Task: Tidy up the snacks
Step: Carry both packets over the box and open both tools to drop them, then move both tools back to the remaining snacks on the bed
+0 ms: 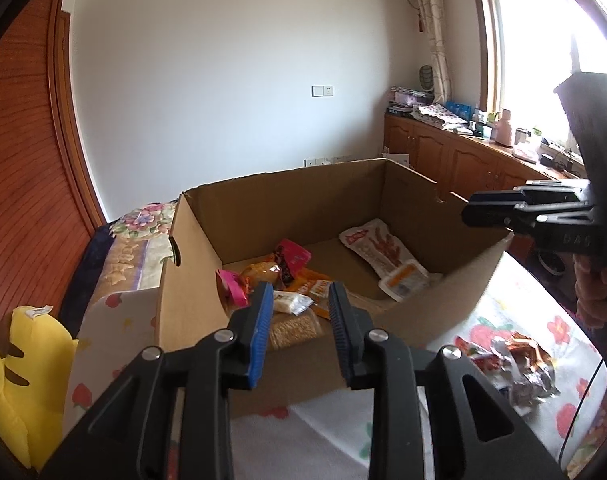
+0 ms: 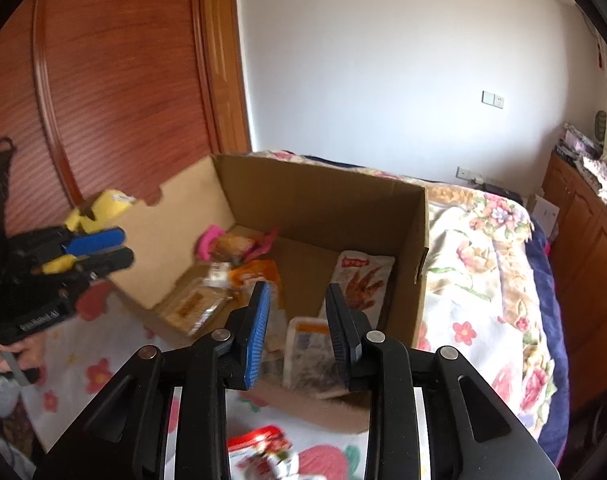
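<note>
An open cardboard box (image 1: 287, 204) (image 2: 407, 256) stands on the bed with several snack packs inside. A white pack printed with red chicken feet (image 1: 375, 248) (image 2: 359, 284) leans by its right wall, with an orange-and-white tray pack (image 1: 403, 280) (image 2: 307, 344) lying in front of it. A pink packet (image 1: 233, 284) (image 2: 207, 242) and a cracker pack (image 1: 295, 330) (image 2: 195, 308) lie at the left. My left gripper (image 1: 301, 304) (image 2: 103, 248) hovers open at the near wall, holding nothing. My right gripper (image 2: 299, 300) (image 1: 487, 208) is open above the tray pack, pads apart from it.
Loose snack packs (image 1: 515, 364) (image 2: 259, 448) lie on the flowered bedspread (image 1: 543, 320) in front of the box. A yellow plush toy (image 1: 19, 380) sits left of it. Wooden cabinets (image 1: 443, 152) line the right wall, and a wooden wardrobe (image 2: 115, 80) stands at the left.
</note>
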{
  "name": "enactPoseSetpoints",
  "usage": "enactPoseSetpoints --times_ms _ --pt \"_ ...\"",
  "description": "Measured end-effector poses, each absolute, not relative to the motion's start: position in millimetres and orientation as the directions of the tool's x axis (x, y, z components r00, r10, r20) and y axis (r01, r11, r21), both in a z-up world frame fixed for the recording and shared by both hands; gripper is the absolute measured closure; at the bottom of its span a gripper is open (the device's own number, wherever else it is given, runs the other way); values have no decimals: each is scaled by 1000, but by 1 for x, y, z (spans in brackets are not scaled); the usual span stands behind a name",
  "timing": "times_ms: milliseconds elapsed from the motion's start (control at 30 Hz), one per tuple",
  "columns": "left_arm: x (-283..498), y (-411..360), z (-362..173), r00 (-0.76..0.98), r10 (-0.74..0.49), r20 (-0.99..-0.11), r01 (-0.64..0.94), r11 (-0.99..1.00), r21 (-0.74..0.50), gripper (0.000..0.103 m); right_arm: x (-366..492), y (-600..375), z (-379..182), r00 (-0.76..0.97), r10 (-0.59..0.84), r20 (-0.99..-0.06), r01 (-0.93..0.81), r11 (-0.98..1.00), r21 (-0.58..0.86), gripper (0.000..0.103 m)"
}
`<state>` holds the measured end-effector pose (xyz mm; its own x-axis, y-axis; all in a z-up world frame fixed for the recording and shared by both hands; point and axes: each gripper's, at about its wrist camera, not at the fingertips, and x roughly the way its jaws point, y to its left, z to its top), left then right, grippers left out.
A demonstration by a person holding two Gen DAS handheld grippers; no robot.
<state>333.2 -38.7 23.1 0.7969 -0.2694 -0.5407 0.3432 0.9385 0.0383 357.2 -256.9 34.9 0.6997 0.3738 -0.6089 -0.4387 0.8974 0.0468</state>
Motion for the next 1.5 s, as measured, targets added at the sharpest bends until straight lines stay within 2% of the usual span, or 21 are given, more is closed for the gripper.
enactPoseSetpoints --times_ms 467,1000,1133,1500 --pt "270 -66 24 764 -318 -562 401 915 27 74 266 -292 57 723 336 -604 -404 915 26 73" --pt "226 -91 -2 712 -342 -614 444 896 15 74 221 -324 16 699 294 -652 -330 941 71 71" --pt "219 -97 -13 692 -345 -634 455 890 13 74 220 -325 1 681 295 -671 -326 942 83 64" --pt "206 -106 -35 655 -357 -666 469 883 -13 74 240 -324 -51 608 273 -745 -289 951 112 63"
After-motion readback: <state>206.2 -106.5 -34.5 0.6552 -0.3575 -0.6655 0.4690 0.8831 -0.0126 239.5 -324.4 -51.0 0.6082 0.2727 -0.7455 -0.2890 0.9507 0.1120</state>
